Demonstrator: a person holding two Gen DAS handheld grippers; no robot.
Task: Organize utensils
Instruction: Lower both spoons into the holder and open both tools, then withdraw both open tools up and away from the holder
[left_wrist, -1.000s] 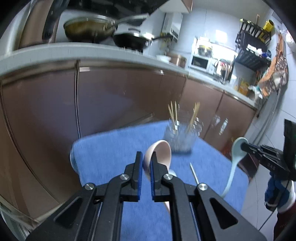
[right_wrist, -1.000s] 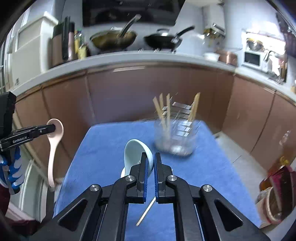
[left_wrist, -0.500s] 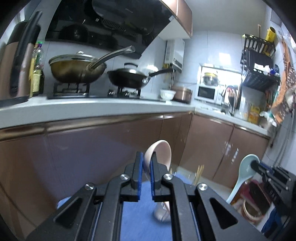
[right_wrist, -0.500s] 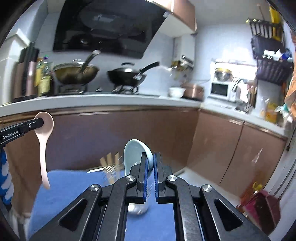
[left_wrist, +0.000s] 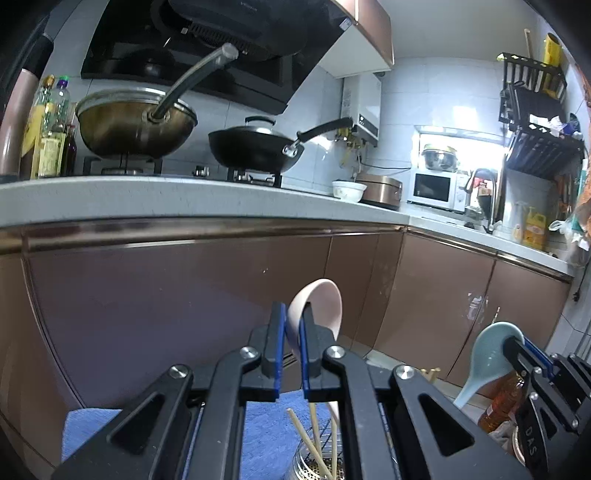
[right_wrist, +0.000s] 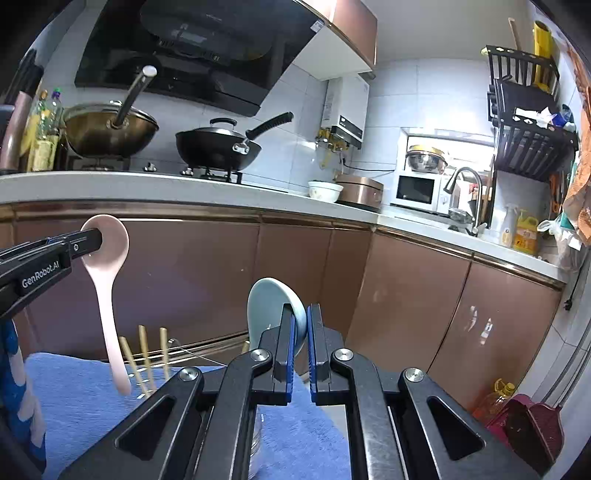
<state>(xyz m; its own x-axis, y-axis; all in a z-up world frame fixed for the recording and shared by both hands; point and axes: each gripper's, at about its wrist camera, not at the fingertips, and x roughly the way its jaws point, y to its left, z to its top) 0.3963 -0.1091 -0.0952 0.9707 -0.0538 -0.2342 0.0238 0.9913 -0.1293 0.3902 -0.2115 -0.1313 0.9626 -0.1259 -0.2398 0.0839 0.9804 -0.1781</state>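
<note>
From the left wrist view, the left tool (left_wrist: 291, 332) is clamped on the bowl of a pale pink ceramic soup spoon (left_wrist: 317, 310), which stands on edge between the blue pads while its handle drops down behind the fingers. Below, wooden chopsticks (left_wrist: 314, 443) stick up from a perforated metal utensil holder (left_wrist: 310, 467) that stands on the blue towel-covered table (left_wrist: 85, 432). At the right edge the right tool (left_wrist: 517, 350) grips a light blue ceramic soup spoon (left_wrist: 487, 354) — handle hanging down.

From the right wrist view, the right tool (right_wrist: 301, 325) pinches the light blue spoon's (right_wrist: 271, 310) bowl rim, its jaws nearly together. At left the left tool (right_wrist: 94, 242) carries the pink spoon (right_wrist: 107, 280), whose handle tip hangs just beside the chopsticks (right_wrist: 144, 354) — above the blue table (right_wrist: 74, 406).
</note>
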